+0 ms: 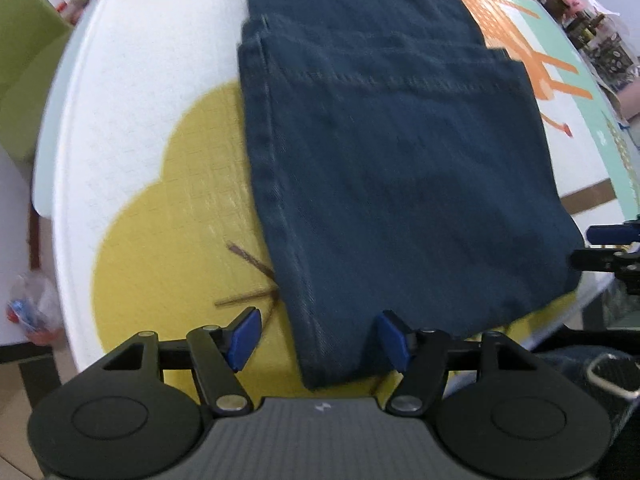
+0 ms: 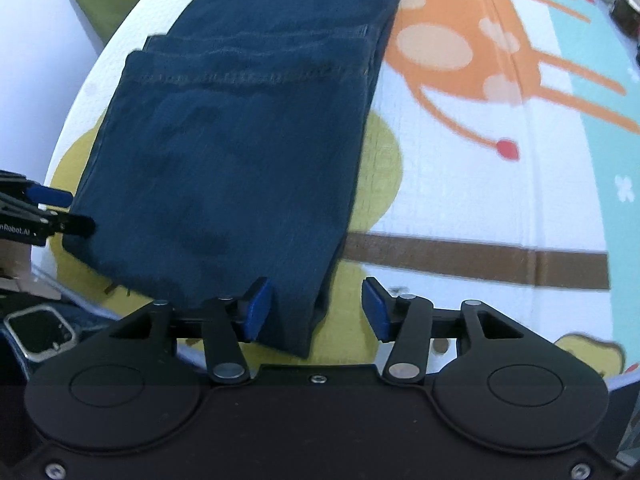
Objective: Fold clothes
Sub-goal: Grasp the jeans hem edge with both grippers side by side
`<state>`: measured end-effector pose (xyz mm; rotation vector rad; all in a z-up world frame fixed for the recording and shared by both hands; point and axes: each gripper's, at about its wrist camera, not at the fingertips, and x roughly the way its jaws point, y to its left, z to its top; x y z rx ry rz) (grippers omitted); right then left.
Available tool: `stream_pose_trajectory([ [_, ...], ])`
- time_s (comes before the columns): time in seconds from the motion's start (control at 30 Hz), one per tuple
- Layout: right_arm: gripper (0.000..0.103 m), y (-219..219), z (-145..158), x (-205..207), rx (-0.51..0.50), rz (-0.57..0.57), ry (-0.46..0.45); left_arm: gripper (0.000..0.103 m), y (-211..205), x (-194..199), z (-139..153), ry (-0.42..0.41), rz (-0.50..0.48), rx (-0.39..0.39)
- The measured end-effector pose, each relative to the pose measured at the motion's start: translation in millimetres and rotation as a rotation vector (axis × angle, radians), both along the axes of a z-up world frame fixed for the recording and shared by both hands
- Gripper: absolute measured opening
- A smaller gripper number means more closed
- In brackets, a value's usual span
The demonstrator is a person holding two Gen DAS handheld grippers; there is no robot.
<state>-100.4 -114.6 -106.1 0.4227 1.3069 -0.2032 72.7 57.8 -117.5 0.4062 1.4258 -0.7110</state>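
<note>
Dark blue jeans (image 1: 400,152), folded over on themselves, lie on a patterned play mat (image 1: 140,128). My left gripper (image 1: 318,338) is open above the near left corner of the jeans; the corner lies between its blue pads (image 1: 244,338) without being pressed. In the right wrist view the jeans (image 2: 240,140) run away from me. My right gripper (image 2: 316,310) is open over their near right corner, with the fabric edge between the pads (image 2: 258,308) but not squeezed. Each gripper shows at the edge of the other's view.
The mat carries a yellow cloud shape (image 1: 168,216), an orange giraffe print (image 2: 472,44) and a brown stripe (image 2: 480,262). A green chair (image 1: 24,64) stands at the left. Cluttered shelves (image 1: 592,20) lie at the far right.
</note>
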Motion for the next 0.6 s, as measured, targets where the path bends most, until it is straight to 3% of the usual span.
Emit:
stream_pose_trajectory([
  [0.4, 0.049, 6, -24, -10, 0.105, -0.042, 0.022, 0.069, 7, -6, -19, 0.084, 0.045, -0.012],
  [0.6, 0.040, 1, -35, -14, 0.177, -0.092, 0.012, 0.063, 11, -3, -25, 0.121, 0.058, -0.034],
])
